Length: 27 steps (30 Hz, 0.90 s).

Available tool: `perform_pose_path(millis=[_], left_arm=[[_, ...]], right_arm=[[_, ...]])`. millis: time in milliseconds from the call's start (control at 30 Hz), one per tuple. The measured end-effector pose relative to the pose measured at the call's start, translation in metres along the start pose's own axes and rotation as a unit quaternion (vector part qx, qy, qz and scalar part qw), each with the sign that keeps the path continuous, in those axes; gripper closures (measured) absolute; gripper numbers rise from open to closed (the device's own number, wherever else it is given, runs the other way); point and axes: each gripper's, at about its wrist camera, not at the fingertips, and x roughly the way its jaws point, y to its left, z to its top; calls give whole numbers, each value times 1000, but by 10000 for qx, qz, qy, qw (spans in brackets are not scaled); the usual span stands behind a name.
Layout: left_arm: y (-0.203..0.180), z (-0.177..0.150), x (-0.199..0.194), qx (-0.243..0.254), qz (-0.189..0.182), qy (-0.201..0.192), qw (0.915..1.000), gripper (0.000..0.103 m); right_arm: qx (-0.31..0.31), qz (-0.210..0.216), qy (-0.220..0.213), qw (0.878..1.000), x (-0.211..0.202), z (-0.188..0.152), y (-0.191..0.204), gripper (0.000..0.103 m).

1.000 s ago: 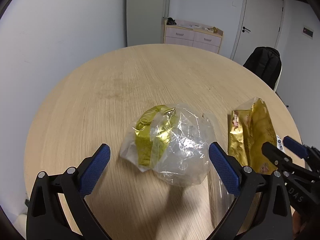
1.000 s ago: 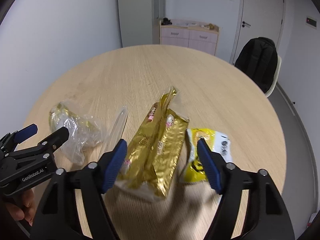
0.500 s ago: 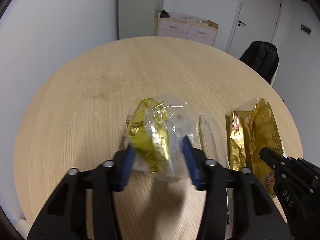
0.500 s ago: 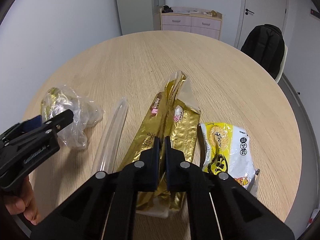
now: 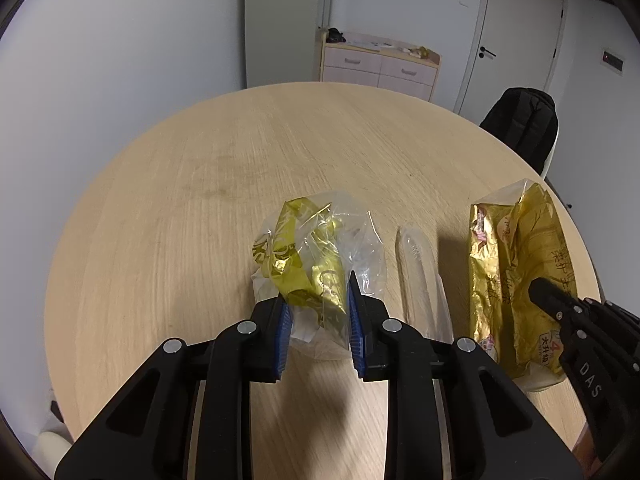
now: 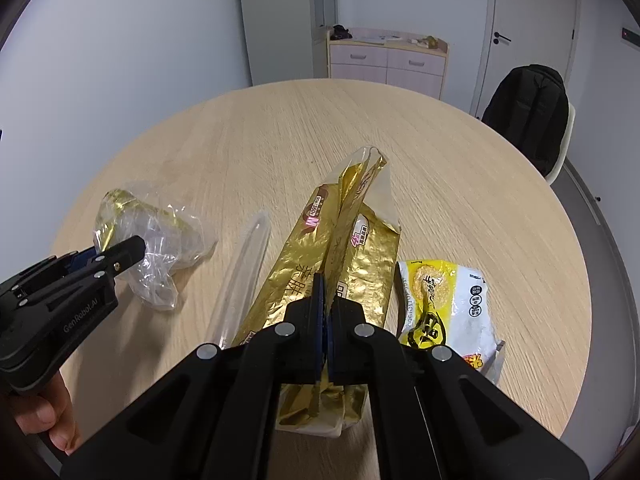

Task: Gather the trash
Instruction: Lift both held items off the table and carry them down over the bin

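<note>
My left gripper (image 5: 318, 304) is shut on a crumpled clear plastic bag with gold foil inside (image 5: 316, 252), squeezing its near end on the round wooden table (image 5: 180, 220). The bag also shows in the right wrist view (image 6: 148, 236), with the left gripper (image 6: 116, 258) on it. My right gripper (image 6: 326, 298) is shut on a fold of the long gold snack wrapper (image 6: 340, 248). That wrapper shows at the right in the left wrist view (image 5: 516, 264). A clear plastic tube sleeve (image 5: 416, 256) lies between bag and wrapper.
A yellow and white snack packet (image 6: 444, 304) lies right of the gold wrapper. A chair with a black backpack (image 6: 528, 112) stands at the table's far right. A pink drawer cabinet (image 6: 388, 60) and a door (image 6: 532, 28) are behind.
Both grippers went from wide open to shut: the left closed on the clear bag, the right on the gold wrapper. Both moved slightly forward.
</note>
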Motion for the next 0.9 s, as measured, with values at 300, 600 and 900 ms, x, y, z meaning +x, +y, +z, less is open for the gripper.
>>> perform_pose_path(millis=[300, 600, 900], left_arm=[[-1, -10, -28, -82, 95, -74, 9999, 79], [2, -28, -55, -115, 134, -153, 9997, 79], [-1, -47, -87, -146, 176, -270, 9994, 79]], right_arm=[[13, 22, -163, 9999, -21, -3, 4, 103], [-31, 16, -310, 9995, -45, -12, 5, 103], [-68, 24, -377, 9993, -65, -22, 6, 103]])
